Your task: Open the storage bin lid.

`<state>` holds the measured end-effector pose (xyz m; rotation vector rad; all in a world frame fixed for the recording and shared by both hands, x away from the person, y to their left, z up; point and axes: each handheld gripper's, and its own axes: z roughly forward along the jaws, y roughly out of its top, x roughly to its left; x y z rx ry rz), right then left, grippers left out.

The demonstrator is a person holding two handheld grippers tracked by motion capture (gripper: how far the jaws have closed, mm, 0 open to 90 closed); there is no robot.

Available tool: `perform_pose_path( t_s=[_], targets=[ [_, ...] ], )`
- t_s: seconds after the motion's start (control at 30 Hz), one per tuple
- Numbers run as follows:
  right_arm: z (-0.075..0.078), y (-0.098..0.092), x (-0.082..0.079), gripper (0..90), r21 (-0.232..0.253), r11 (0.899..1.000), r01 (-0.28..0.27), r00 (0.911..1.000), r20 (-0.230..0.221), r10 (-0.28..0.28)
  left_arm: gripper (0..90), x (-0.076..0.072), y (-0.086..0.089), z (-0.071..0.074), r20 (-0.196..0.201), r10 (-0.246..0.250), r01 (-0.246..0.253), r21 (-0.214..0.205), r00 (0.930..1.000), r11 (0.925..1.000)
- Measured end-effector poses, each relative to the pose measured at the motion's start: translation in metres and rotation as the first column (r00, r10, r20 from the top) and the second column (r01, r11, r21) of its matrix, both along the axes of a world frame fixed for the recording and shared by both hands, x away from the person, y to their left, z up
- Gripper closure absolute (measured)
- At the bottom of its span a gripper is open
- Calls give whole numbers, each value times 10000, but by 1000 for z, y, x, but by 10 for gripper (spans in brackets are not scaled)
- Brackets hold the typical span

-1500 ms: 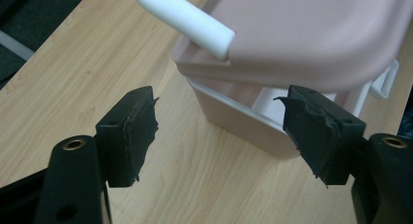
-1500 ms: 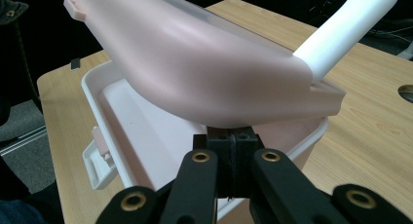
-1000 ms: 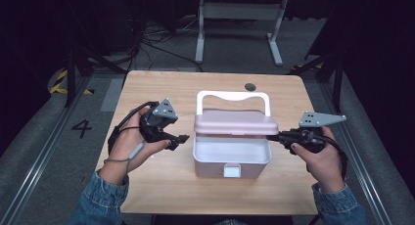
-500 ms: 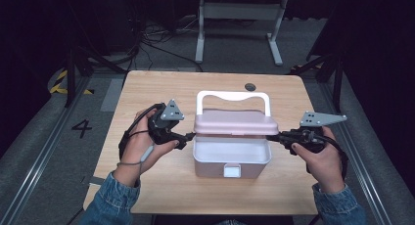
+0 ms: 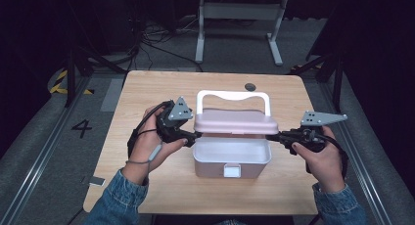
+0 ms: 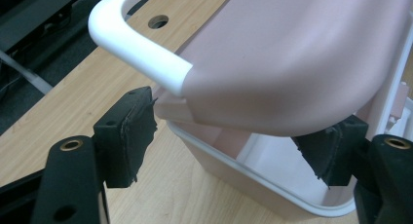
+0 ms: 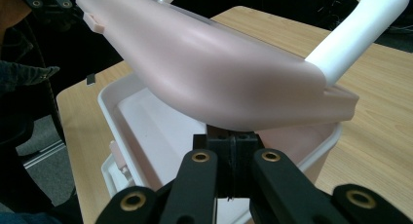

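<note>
At frame centre, the left gripper (image 5: pixel 194 136) has just spread its jaws around the lid (image 5: pixel 236 121); the right gripper (image 5: pixel 275 135), pressed together, props it alone, so the lid may slip and drop onto the box (image 5: pixel 232 159).

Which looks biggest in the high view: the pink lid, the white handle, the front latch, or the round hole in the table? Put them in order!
1. pink lid
2. white handle
3. front latch
4. round hole

The latch sits nearer the camera, yet it plainly looks larger than the hole.
</note>
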<state>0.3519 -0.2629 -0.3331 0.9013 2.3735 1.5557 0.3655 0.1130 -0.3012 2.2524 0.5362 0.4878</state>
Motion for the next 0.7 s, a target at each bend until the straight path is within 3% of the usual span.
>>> perform_pose_path(
  t_s=[0.1,0.17,0.4,0.5,0.7],
  targets=[
    [0,1,0,900,-6,10000,-14,10000,-1,14,292,-1,-3,1,-87,-342,341,-150,9994,9993],
    [0,1,0,900,8,10000,-37,10000,-26,37,317,-2,-6,2,56,-500,500,-161,9987,9986],
    [1,1,0,900,52,10000,-11,10000,7,11,349,-2,-13,5,541,-493,471,415,9973,9980],
    [1,1,-1,900,34,10000,-14,10000,-1,14,399,-1,-14,5,494,-459,438,431,9977,9981],
    [1,1,-1,868,24,10000,16,10000,7,-16,382,3,-12,6,249,-375,371,180,9990,9992]
  ],
)
